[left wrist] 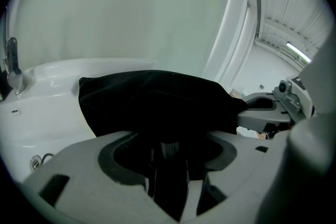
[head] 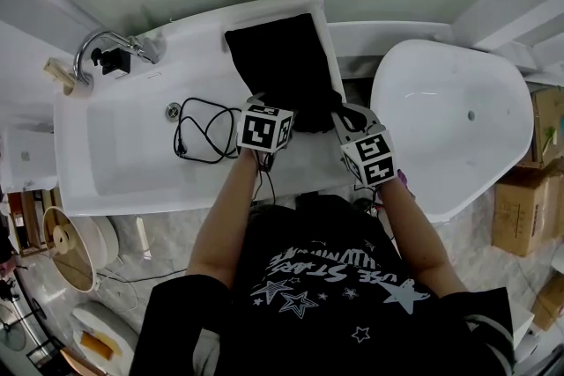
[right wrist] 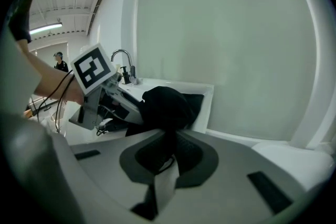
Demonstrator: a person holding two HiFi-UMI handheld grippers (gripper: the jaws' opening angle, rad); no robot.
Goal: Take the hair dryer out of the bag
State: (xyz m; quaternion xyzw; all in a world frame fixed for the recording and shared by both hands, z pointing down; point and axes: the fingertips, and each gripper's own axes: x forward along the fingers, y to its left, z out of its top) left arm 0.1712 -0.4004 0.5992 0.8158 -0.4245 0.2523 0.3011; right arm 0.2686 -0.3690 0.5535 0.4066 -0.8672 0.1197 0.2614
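Left gripper (head: 263, 106), hand-held, grey, with marker cube: jaws partly apart, the gap filled from pad to pad by dark cloth at the near left edge of the black fabric bag (head: 282, 62); a grip on that edge.

Right gripper (head: 345, 114), same make: jaws almost together, clamped on a thin fold of the bag's near right corner, with a loop of thin cord beside the fold.

Black fabric bag: soft pouch lying along the right end of the white rectangular bathtub (head: 106, 154), on its rim and deck. Far end towards the wall; near end raised between the two grippers. Seen from the right gripper view, the cloth bulges into a rounded hump.

Hair dryer: hidden; no part of it shows outside the bag.

Chrome curved faucet (head: 101, 44): left end of the tub deck, well apart from the bag.

Round metal drain (head: 174, 110): tub floor.

Black looped cable (head: 201, 129): tub floor, just beside the drain, left of the left gripper.

White oval freestanding tub (head: 449, 119): right of the bag.

Brown cardboard boxes (head: 520, 207): stacked at the far right.
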